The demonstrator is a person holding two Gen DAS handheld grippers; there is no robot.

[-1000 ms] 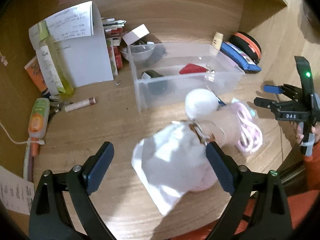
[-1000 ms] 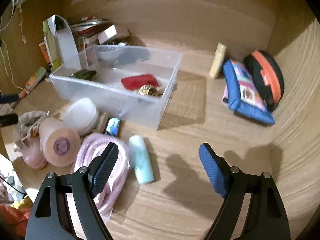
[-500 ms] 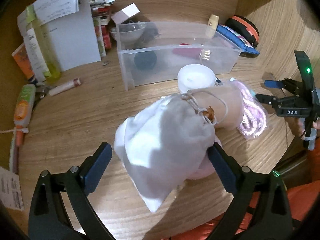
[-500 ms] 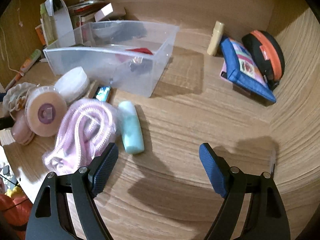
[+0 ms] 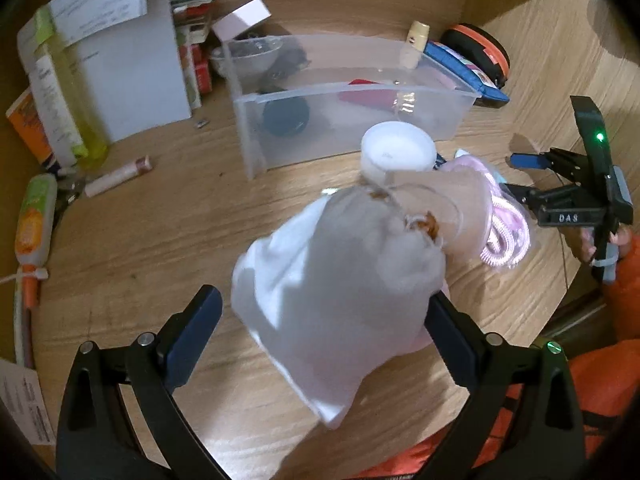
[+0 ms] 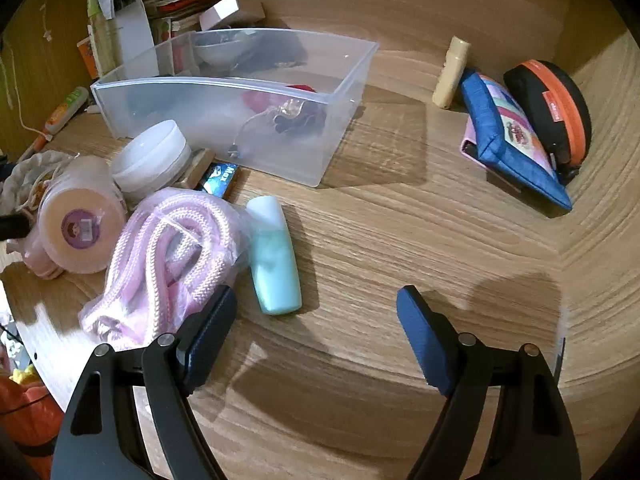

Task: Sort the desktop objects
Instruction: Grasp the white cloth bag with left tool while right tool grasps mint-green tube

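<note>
A white drawstring cloth pouch point(image 5: 340, 292) lies on the wooden desk between the open jaws of my left gripper point(image 5: 320, 328); its right finger touches the pouch's side. Beyond it stand a white round jar point(image 5: 396, 150), a pink bagged rope point(image 5: 504, 232) and a clear plastic bin point(image 5: 352, 120). My right gripper point(image 6: 316, 328) is open and empty above the bare desk, with the pink rope point(image 6: 168, 256) and a mint-green bottle point(image 6: 274, 256) just ahead on its left. The bin point(image 6: 240, 100) holds a red item and a dark item.
A blue pouch point(image 6: 516, 136), an orange-and-black case point(image 6: 556, 108) and a beige tube point(image 6: 450, 74) lie at the back right. Papers, a yellow bottle point(image 5: 60, 92), boxes, a lip balm point(image 5: 118, 176) and an orange-green tube point(image 5: 34, 224) crowd the back left. A tan round box point(image 6: 80, 224) sits left of the rope.
My left gripper has moved closer over the white pouch, which now fills the space between its jaws. My right gripper has drawn back and lowered toward the rope and green bottle.
</note>
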